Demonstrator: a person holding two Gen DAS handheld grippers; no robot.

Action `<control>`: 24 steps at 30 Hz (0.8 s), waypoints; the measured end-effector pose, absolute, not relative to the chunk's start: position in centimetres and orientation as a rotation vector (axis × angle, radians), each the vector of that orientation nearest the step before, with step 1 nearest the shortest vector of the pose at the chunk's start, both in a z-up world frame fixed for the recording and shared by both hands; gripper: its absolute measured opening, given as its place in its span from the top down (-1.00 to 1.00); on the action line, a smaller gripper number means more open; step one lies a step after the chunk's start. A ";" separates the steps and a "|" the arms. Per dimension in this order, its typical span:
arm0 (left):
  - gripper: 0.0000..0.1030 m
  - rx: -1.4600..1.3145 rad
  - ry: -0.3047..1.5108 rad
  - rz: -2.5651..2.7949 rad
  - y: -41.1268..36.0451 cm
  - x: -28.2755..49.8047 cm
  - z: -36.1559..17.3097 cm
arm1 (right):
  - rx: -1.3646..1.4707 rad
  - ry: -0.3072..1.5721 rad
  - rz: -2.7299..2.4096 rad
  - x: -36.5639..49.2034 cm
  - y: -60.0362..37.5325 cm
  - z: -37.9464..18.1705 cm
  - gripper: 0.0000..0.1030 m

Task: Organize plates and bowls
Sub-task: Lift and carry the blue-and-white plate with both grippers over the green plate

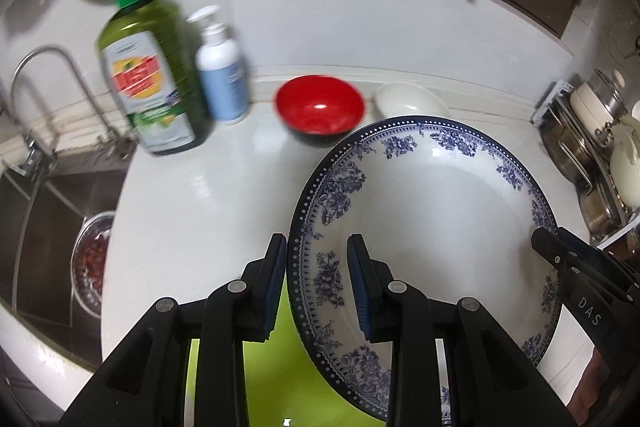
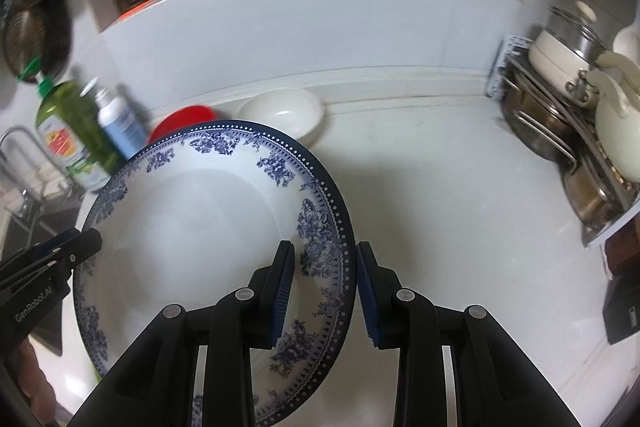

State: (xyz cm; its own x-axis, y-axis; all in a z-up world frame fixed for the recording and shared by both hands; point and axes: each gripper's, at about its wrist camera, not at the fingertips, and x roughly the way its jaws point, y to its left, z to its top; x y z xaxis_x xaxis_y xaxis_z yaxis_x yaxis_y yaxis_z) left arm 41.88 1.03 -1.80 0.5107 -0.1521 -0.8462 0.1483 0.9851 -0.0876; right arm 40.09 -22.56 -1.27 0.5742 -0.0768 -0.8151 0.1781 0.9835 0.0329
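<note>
A large white plate (image 1: 432, 211) with a blue floral rim hangs tilted above the white counter (image 1: 200, 195), carried between both grippers. My left gripper (image 1: 318, 247) is shut on its left rim, one pad inside and one outside. On the opposite rim my right gripper (image 2: 325, 251) is shut the same way on this plate (image 2: 200, 219). Each view shows the other gripper's tip at the far rim. Behind the plate, by the wall, stand a red bowl (image 1: 320, 107) and a white bowl (image 1: 408, 99), partly hidden by the plate in the right wrist view.
A green dish-soap bottle (image 1: 148, 79) and a white pump bottle (image 1: 220, 75) stand at the back left. A sink (image 1: 52, 219) with a colander lies left. A rack of pots (image 2: 580, 107) fills the right. Something lime green (image 1: 280, 347) lies below the plate.
</note>
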 end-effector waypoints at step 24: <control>0.40 -0.036 1.117 -0.053 11.2 37.5 -7.1 | 0.064 1.049 -0.011 36.9 -10.9 -7.3 0.37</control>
